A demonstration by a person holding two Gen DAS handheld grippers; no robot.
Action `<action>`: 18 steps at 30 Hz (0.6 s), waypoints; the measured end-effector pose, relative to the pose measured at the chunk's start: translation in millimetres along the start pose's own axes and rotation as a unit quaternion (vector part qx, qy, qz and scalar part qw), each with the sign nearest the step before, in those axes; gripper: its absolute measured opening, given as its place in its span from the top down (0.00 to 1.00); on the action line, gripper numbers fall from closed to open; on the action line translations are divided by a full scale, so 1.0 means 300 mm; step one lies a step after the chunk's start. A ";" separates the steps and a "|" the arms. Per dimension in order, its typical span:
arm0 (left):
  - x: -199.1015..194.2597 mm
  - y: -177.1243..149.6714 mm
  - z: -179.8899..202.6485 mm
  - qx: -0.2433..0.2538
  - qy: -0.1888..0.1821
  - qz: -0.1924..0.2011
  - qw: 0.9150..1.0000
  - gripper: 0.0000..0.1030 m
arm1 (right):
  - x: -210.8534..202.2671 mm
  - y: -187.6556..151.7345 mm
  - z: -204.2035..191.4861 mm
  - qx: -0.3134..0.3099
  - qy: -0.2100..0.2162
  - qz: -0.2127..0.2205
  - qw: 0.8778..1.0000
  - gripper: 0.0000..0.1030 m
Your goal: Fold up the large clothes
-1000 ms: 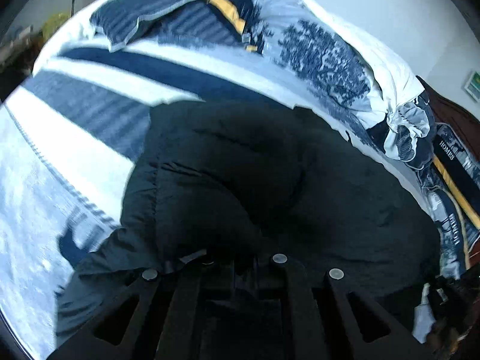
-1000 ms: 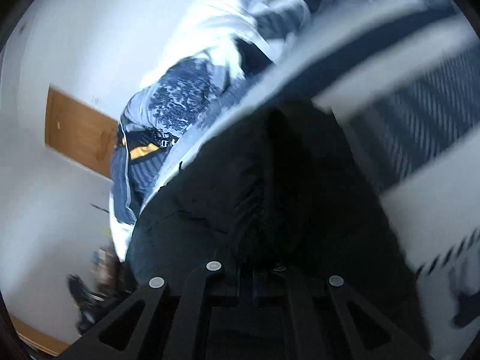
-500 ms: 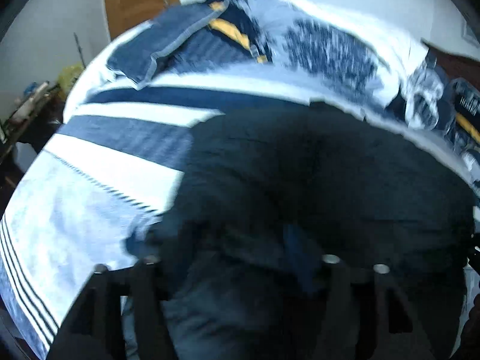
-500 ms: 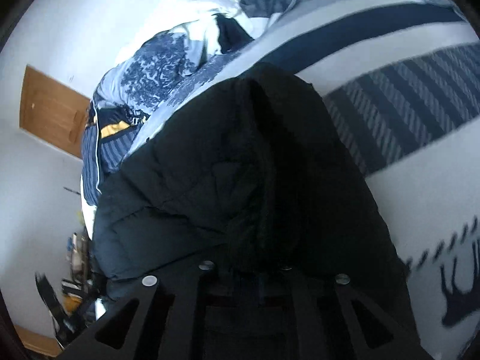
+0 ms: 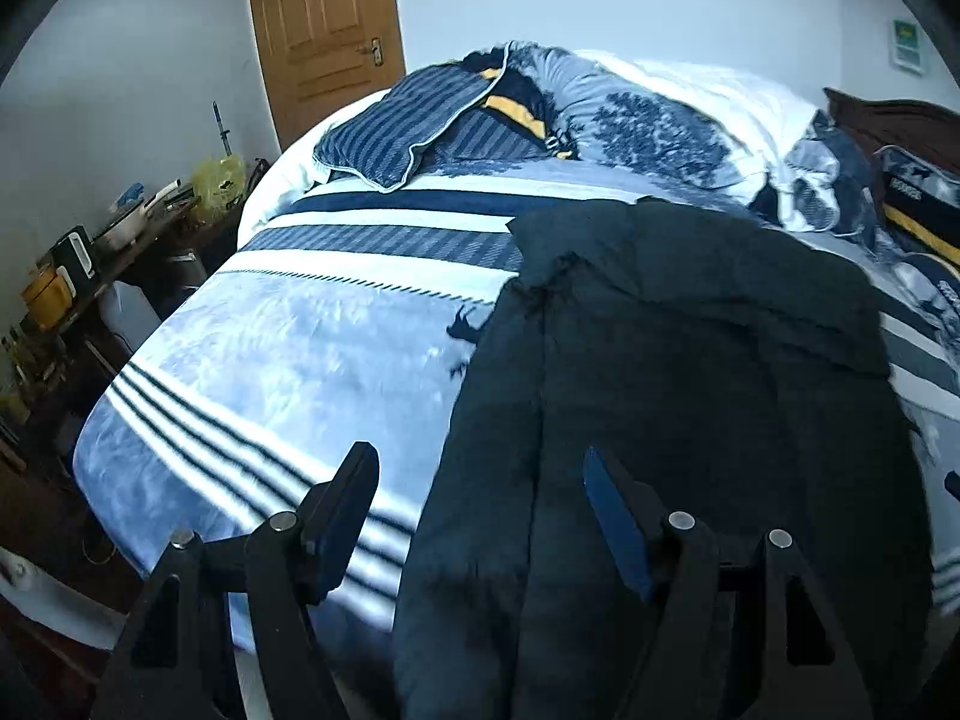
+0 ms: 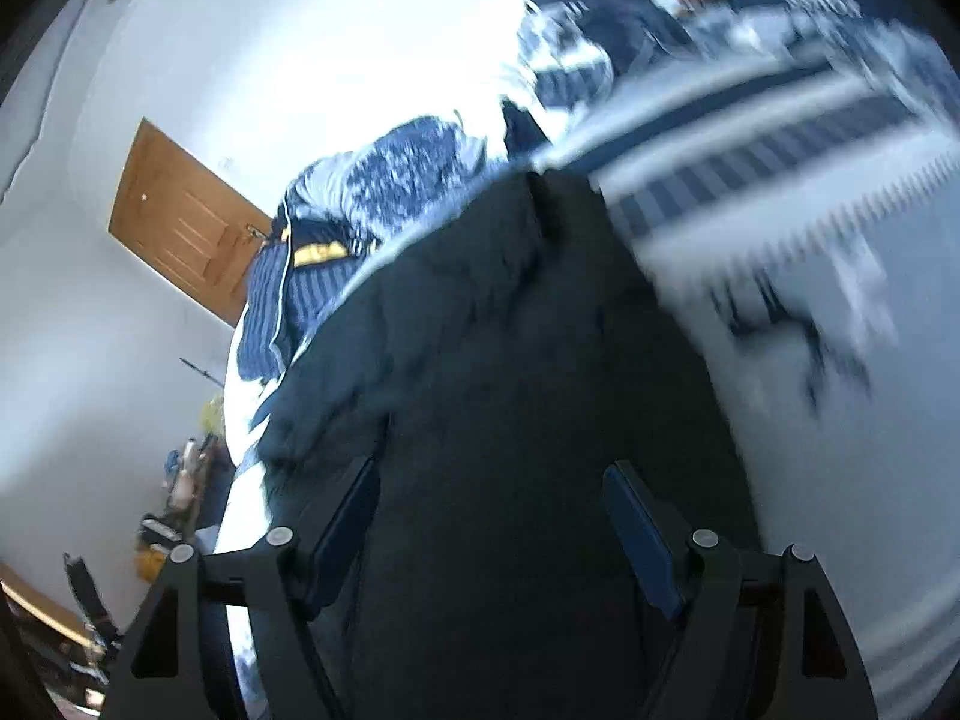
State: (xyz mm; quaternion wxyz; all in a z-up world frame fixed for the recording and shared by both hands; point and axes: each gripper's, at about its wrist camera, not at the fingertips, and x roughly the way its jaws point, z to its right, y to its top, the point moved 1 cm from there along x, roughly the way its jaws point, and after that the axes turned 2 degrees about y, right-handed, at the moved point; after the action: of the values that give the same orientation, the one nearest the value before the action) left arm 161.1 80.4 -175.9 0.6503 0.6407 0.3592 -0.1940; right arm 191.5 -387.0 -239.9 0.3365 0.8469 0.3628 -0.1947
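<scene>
Black padded jacket (image 5: 690, 372) spread over the right half and lower centre of the left wrist frame, resting on the blue-and-white striped blanket (image 5: 288, 354) of the bed, far end reaching up toward the pillows (image 5: 648, 114) at upper centre. Looks already doubled lengthwise: a long seam or fold line running from the middle of the frame down to the bottom edge, one panel laid over the other, sides roughly parallel. Left gripper (image 5: 480, 516) at bottom centre, jaws spread wide, nothing between them, poised above the jacket's near-left edge. In the right wrist frame, heavily blurred on the right side, same jacket (image 6: 510, 390) filling the centre from mid-frame to the bottom; right gripper (image 6: 492, 534) likewise released, jaws parted with only cloth beneath, not pinched. A rumpled lump, possibly a sleeve or hood, at left centre of that frame; cannot tell which. Judged from this: lengthwise fold apparently done and let go, garment lying long and narrow. Probably left to do: tucking in that loose lump, then bringing the near end over toward the far end for a crosswise fold, then smoothing. Puffy filling likely to spring back, so a fresh grasp at both near corners seems the sensible next move. Wooden door (image 5: 324, 30) at upper left and cluttered side table (image 5: 114, 240) at the left edge play no part.
</scene>
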 end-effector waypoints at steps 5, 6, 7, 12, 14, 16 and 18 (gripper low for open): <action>-0.126 -0.057 -0.056 -0.033 -0.041 0.013 0.999 0.17 | -0.233 -0.166 -0.098 -0.054 -0.034 0.031 0.997 0.22; -0.132 -0.056 -0.060 -0.035 -0.043 0.014 0.998 0.17 | -0.271 -0.185 -0.117 -0.068 -0.048 0.039 0.996 0.22; -0.142 -0.058 -0.069 -0.037 -0.043 0.014 0.998 0.17 | -0.294 -0.194 -0.129 -0.079 -0.057 0.044 0.994 0.22; -0.170 -0.070 -0.143 -0.073 -0.058 0.005 0.996 0.17 | -0.384 -0.217 -0.189 -0.129 -0.098 0.057 0.985 0.22; -0.178 -0.084 -0.174 -0.084 -0.055 -0.001 0.995 0.17 | -0.396 -0.216 -0.178 -0.111 -0.099 0.055 0.987 0.22; -0.195 -0.100 -0.191 -0.092 -0.049 0.001 0.995 0.17 | -0.407 -0.225 -0.169 -0.097 -0.085 0.056 0.990 0.22; -0.216 -0.105 -0.198 -0.094 -0.042 0.006 0.995 0.17 | -0.413 -0.235 -0.166 -0.087 -0.082 0.058 0.991 0.22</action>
State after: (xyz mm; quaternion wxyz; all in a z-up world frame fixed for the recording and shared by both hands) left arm 82.5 121.6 -146.6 0.7235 0.5702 0.3439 -0.1822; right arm 61.4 -375.4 -164.3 0.4483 0.8150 0.3001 -0.2113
